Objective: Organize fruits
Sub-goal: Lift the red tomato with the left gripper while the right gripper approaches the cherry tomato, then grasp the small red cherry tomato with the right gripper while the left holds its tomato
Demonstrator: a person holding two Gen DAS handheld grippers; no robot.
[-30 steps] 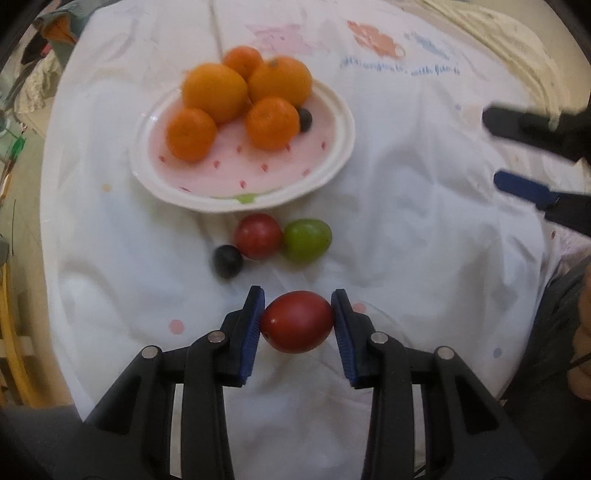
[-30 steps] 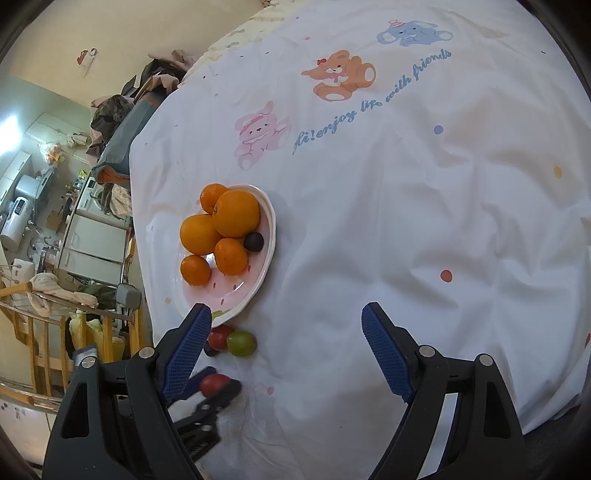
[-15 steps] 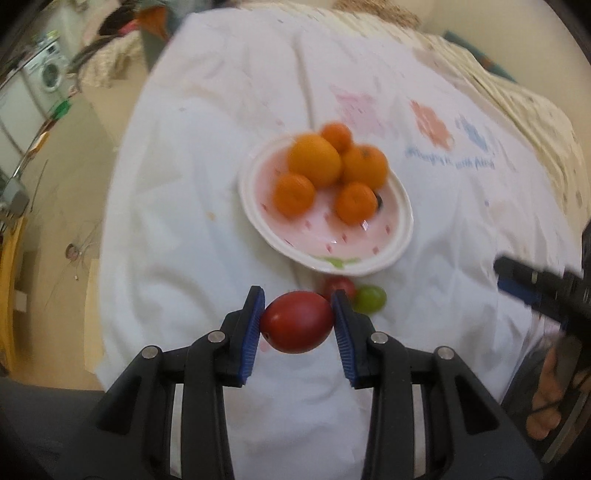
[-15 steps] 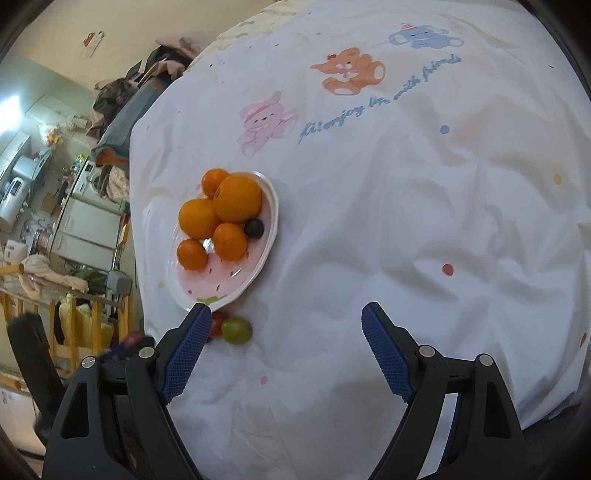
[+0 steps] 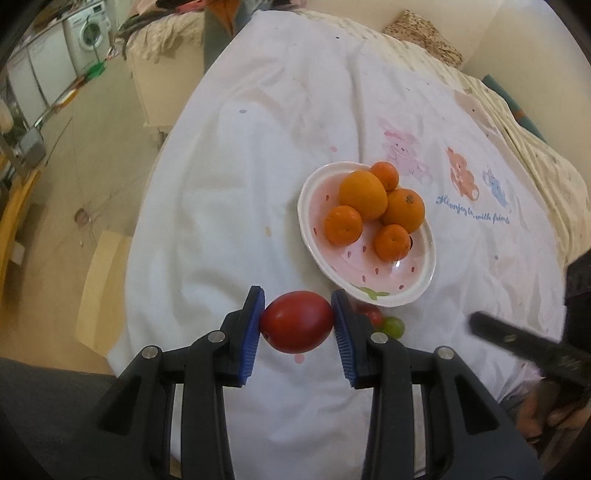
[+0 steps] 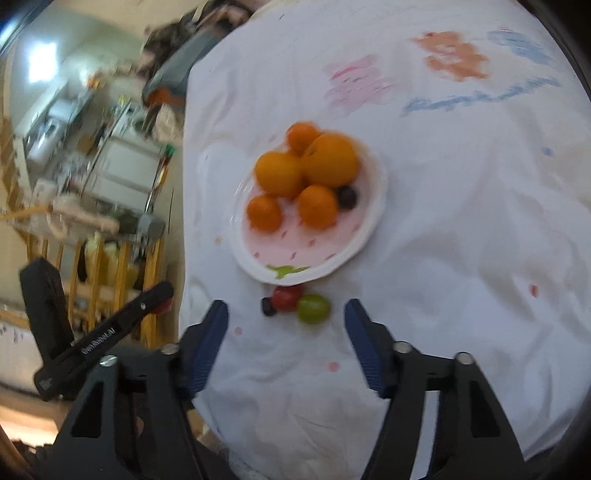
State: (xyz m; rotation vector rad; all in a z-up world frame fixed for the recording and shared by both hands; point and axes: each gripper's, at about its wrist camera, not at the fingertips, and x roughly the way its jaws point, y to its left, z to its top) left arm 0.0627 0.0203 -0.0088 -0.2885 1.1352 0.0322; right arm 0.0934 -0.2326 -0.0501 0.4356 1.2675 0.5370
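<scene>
Left wrist view, read from left to right: bare floor and a washing machine [image 5: 88,35] lie far left, beyond the edge of the white printed cloth [image 5: 240,177] covering the surface. My left tongs [image 5: 297,323] are closed on a red oval fruit [image 5: 297,321], one blue pad on each end of its long axis, and it is carried clear of the cloth. Just right of it, partly hidden behind the right pad, a small red fruit [image 5: 373,314] and a small green fruit [image 5: 393,326] rest on the cloth, touching each other, just near of the plate [image 5: 308,188]. The plate holds five oranges [image 5: 364,194] piled toward its far side; its near side is bare.

Right wrist view, blurred: the same plate sits centre, a dark berry [image 6: 347,195] beside the oranges. Another dark berry [image 6: 269,307] touches the small red fruit's left side on the cloth. My right tongs [image 6: 286,332] are empty and closing, nothing between the pads, and hang near of the three loose fruits.

Assessment: the held fruit looks smooth, light and likely soft-skinned, so I judge a gentle squeeze sufficient; the end-to-end hold could slip on the curved ends. The small fruits are round and prone to rolling; I would take each across its middle.
</scene>
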